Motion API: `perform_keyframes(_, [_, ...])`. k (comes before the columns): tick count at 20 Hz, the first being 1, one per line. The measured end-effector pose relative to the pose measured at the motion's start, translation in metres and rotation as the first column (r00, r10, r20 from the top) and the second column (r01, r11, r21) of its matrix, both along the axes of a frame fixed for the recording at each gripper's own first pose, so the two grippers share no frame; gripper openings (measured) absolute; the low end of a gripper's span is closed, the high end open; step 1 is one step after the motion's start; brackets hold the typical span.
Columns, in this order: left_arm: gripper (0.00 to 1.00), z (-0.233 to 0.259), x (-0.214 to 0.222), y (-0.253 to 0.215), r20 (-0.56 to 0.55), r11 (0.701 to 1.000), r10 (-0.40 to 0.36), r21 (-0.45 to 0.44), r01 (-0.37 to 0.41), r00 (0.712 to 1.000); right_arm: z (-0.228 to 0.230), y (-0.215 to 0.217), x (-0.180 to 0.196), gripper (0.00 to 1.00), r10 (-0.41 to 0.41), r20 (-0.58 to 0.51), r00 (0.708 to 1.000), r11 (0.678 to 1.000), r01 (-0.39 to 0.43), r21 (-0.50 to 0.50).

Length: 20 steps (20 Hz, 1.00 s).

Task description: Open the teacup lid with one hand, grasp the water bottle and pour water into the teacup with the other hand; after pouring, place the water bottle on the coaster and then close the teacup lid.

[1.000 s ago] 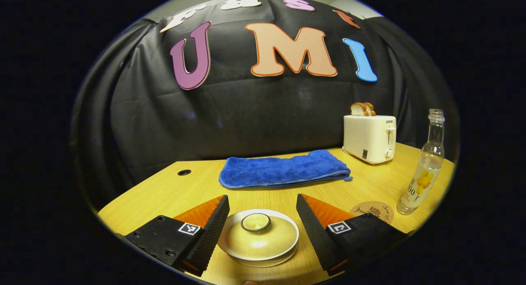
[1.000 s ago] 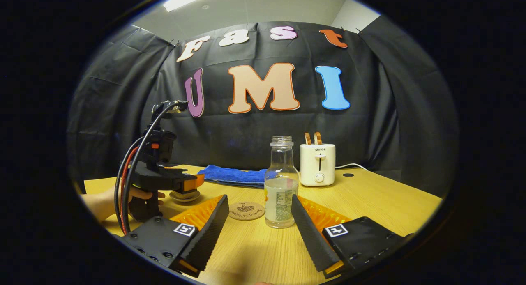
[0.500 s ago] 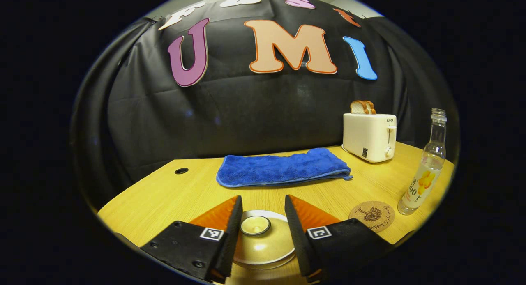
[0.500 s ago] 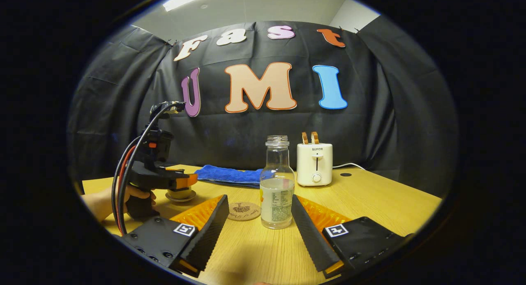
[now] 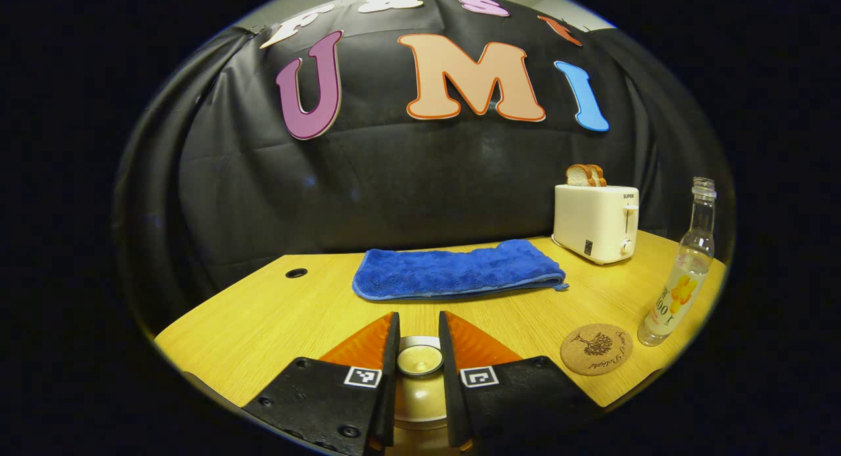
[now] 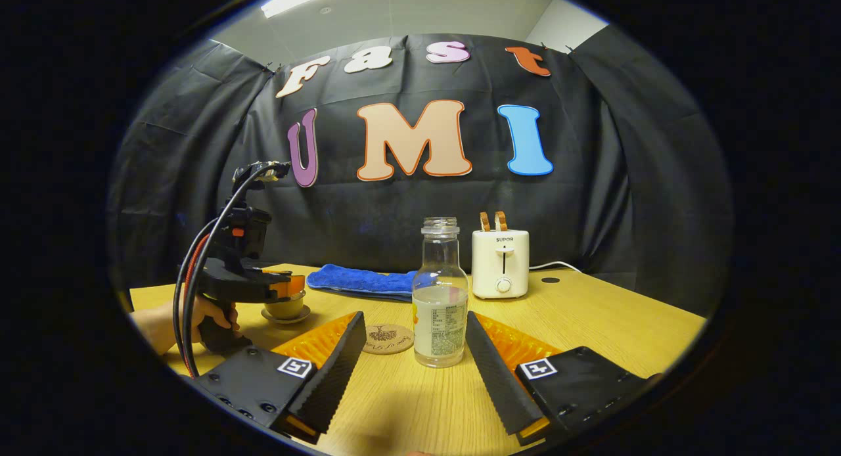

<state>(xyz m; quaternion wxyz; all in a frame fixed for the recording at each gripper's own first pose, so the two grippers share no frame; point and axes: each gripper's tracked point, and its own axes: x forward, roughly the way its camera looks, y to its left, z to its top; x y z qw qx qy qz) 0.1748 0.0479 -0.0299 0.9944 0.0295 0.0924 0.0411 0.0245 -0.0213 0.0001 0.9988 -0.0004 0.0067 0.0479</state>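
The left claw pinches the knob of the lid between its fingers, the right claw spread around the bottle; a shallow pinch could drop the lid.

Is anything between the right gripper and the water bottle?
Nothing visible. The right gripper is open, and the water bottle stands upright just ahead of its fingertips, with bare table between them. The coaster lies off to one side.
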Motion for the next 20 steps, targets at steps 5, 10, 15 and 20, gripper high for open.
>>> perform_keyframes(5, [0.28, 0.002, -0.003, 0.003, 0.015, 1.000, 0.028, -0.003, -0.028, 0.999, 0.000, 0.001, -0.001, 0.98, 0.000, 0.001, 1.000, 1.000, 0.000, 0.000])
perform_keyframes(10, [0.26, 0.011, -0.009, 0.007, 0.076, 0.998, 0.060, 0.005, -0.061, 0.995, 0.001, 0.000, 0.000, 0.98, -0.001, 0.003, 1.000, 1.000, 0.001, 0.000])
perform_keyframes(15, [0.22, 0.027, -0.015, 0.006, 0.171, 0.996, 0.072, 0.040, -0.080, 0.983, 0.001, -0.001, 0.000, 0.94, -0.008, 0.007, 1.000, 1.000, 0.008, -0.001])
perform_keyframes(20, [0.22, 0.026, -0.036, 0.011, 0.175, 0.995, 0.100, -0.027, -0.096, 0.979, 0.001, -0.005, 0.004, 0.98, -0.022, 0.008, 1.000, 1.000, 0.022, -0.001])
